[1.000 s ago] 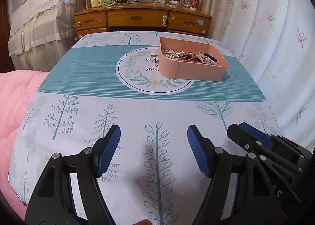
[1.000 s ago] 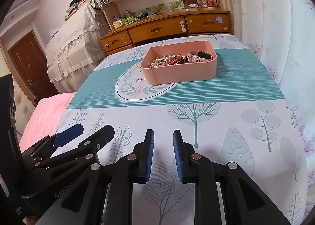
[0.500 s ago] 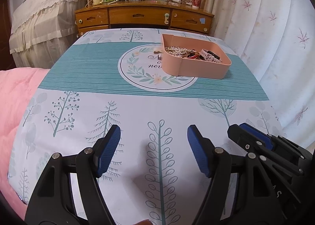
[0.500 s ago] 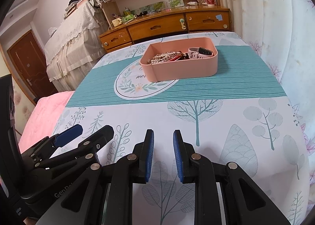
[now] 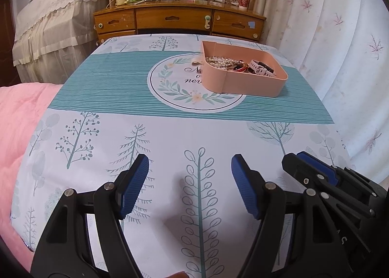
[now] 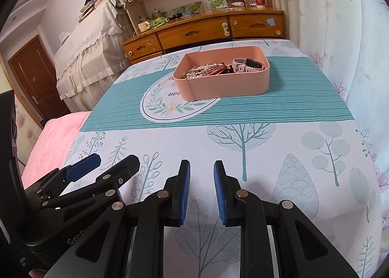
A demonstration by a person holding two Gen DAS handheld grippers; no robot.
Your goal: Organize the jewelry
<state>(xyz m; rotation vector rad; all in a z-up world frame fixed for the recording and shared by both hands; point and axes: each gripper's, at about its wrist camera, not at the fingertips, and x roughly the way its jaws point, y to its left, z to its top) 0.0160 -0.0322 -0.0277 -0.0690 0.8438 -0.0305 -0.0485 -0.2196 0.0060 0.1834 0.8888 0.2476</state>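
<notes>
One pink tray (image 6: 226, 83) sits on the tabletop (image 6: 279, 137). Inside the tray lie one pearl bead strand (image 6: 203, 69), one red bangle (image 6: 216, 72) beside it, and one white watch (image 6: 245, 65) at the tray's right end. Two grippers show, each with two blue fingers (image 6: 184, 188).

Your left gripper (image 5: 190, 166) tips and turns a little, so the tray (image 5: 252, 86) drifts slightly toward 1 o'clock in its view. Your right gripper (image 6: 201, 171) tips a touch too, and there the tray (image 6: 226, 86) sits slightly higher, toward 12 o'clock, than a second ago.
</notes>
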